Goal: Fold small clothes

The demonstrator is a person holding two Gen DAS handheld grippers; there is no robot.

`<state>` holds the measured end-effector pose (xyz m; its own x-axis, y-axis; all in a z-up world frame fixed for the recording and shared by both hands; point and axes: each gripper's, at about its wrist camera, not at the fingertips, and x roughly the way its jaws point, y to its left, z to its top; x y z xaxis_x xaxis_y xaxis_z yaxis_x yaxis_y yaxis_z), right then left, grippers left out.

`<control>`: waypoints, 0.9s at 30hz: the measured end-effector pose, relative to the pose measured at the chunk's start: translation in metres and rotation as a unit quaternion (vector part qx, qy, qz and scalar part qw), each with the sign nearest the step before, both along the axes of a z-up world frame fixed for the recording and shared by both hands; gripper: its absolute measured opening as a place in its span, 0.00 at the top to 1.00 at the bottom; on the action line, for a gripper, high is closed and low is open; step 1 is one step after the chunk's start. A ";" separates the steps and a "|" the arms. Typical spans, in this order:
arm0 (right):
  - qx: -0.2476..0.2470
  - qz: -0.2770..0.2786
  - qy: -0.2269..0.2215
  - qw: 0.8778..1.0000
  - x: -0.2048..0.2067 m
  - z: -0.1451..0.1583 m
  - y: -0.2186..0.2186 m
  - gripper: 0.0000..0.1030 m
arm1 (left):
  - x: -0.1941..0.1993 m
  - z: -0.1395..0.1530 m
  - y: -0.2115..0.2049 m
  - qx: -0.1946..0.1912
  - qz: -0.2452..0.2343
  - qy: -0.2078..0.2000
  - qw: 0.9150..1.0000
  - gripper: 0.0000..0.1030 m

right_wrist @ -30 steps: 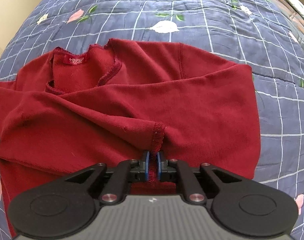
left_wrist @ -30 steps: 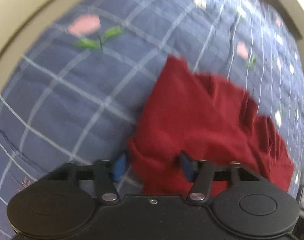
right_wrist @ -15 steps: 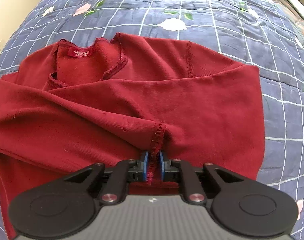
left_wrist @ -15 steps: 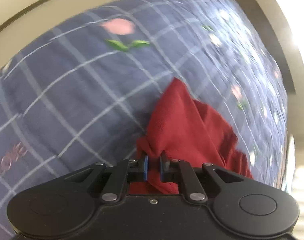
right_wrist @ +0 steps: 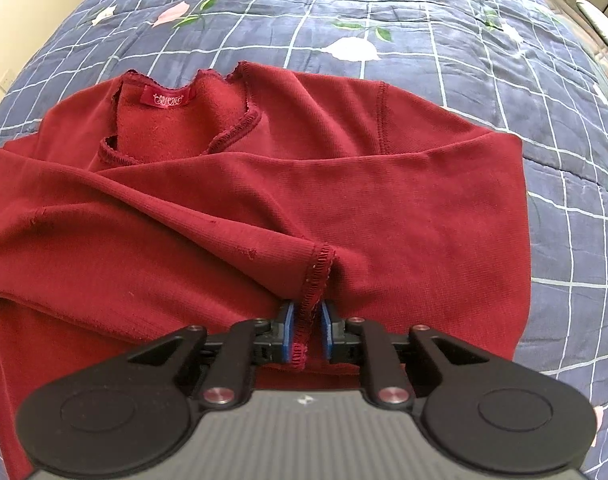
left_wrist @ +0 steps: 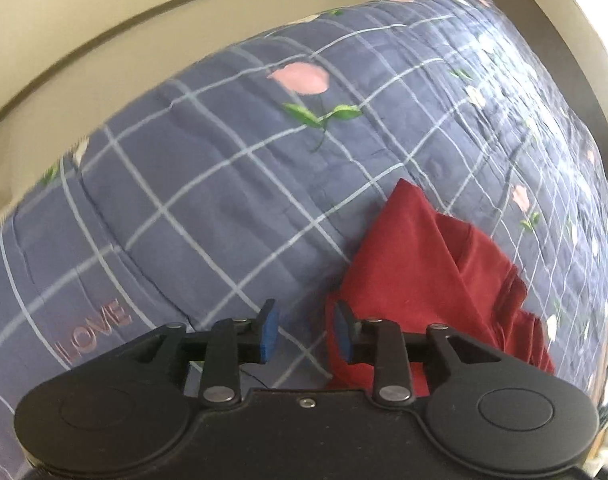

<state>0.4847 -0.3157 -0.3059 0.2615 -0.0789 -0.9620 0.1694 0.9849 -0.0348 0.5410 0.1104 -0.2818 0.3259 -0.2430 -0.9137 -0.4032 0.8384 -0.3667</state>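
Only the right wrist view shows the whole dark red ribbed knit top (right_wrist: 263, 208): it lies spread on the navy quilted bedspread (right_wrist: 444, 32) with white grid lines and printed flowers, its long axis running across the picture, its neckline with a small red label (right_wrist: 167, 99) pointing away from the camera. One sleeve is folded across the body, and its stitched cuff (right_wrist: 316, 280) reaches down between the blue pads of the right gripper (right_wrist: 307, 330); those jaws are opening, with a gap showing beside the cuff on its right side.

From the left wrist view, just a folded corner of the top (left_wrist: 420, 264) appears, rising to a point on the bedspread (left_wrist: 207, 200), where pink "LOVE" lettering (left_wrist: 91, 330) and a pink tulip print (left_wrist: 301, 78) show. Its jaws opening, the left gripper (left_wrist: 306, 334) stands apart with only quilt between the pads; the red fabric lies against the outer side of the right-hand pad. A beige wall (left_wrist: 103, 12) curves behind the bed.
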 end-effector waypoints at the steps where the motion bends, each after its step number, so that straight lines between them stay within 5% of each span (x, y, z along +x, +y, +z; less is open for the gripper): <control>1: -0.001 0.001 0.000 1.000 0.000 0.000 0.000 0.82 | 0.000 0.003 -0.003 0.017 -0.021 -0.007 1.000 0.58; 3: -0.002 0.003 0.001 1.000 0.000 -0.001 0.001 0.82 | -0.001 0.007 -0.012 0.059 -0.079 -0.014 0.995 0.46; 10: -0.016 0.021 0.009 1.000 0.002 -0.001 0.007 0.75 | -0.018 -0.013 -0.052 0.119 -0.201 0.007 0.972 0.38; 16: -0.016 0.032 0.021 0.999 0.008 -0.002 0.006 0.70 | -0.020 -0.008 -0.075 0.152 -0.173 -0.041 0.972 0.41; 21: -0.018 0.033 0.023 0.999 0.009 -0.005 0.007 0.70 | -0.019 0.012 -0.088 0.187 -0.177 -0.110 0.960 0.44; 27: -0.019 0.034 0.021 0.999 0.008 -0.005 0.008 0.69 | -0.014 0.012 -0.097 0.191 -0.194 -0.122 0.954 0.54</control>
